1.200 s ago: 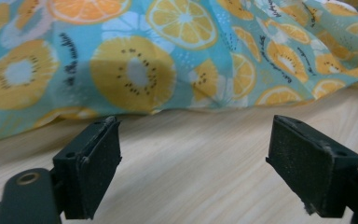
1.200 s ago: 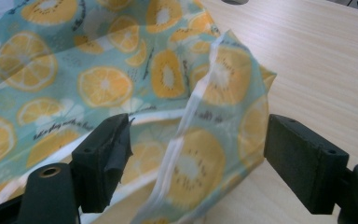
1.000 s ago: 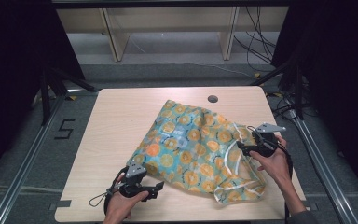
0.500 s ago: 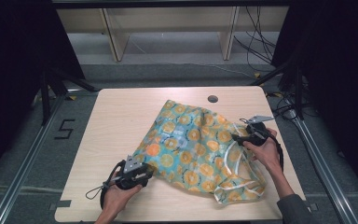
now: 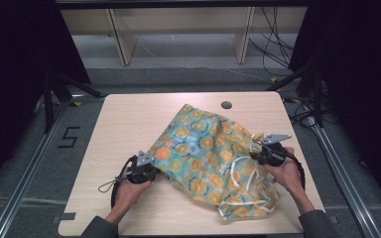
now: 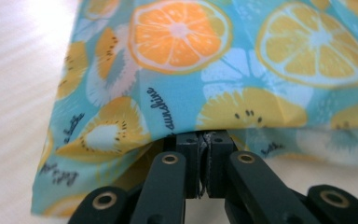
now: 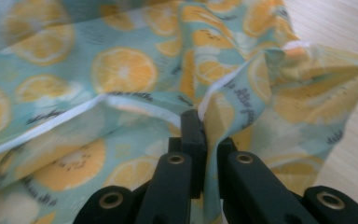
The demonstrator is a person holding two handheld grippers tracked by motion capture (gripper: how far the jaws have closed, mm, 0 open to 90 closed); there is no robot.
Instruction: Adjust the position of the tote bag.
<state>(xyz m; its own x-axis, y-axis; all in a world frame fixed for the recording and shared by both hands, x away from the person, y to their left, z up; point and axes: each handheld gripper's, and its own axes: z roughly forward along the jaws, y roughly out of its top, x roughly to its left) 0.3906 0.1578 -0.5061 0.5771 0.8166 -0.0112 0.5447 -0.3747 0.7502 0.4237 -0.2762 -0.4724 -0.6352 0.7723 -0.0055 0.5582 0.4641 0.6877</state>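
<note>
Lying crumpled across the middle and near-right part of the desk [image 5: 129, 124], the fruit-print cloth [image 5: 203, 153] — teal, with orange and lemon slices — runs from a far point close to the round hole [image 5: 226, 105] in the desk down to a bunched, paler heap with white edging at the near right. The left gripper [image 5: 146, 171] sits at the cloth's near-left corner; its jaws have just been closing, and in the left gripper view they stand clamped on a thin fold of the fabric's [image 6: 205, 79] hem, the pads pressed together with the cloth edge between them. The right gripper [image 5: 258, 154] is at the right edge of the cloth, with a hand [image 5: 285, 173] behind it. Its jaws have likewise just been closing — the right gripper view shows them pinched on a raised ridge of the cloth [image 7: 121, 70], with a white-edged seam running off to the left. Both grippers rest low at desk level, well apart, with the cloth spread between them.
</note>
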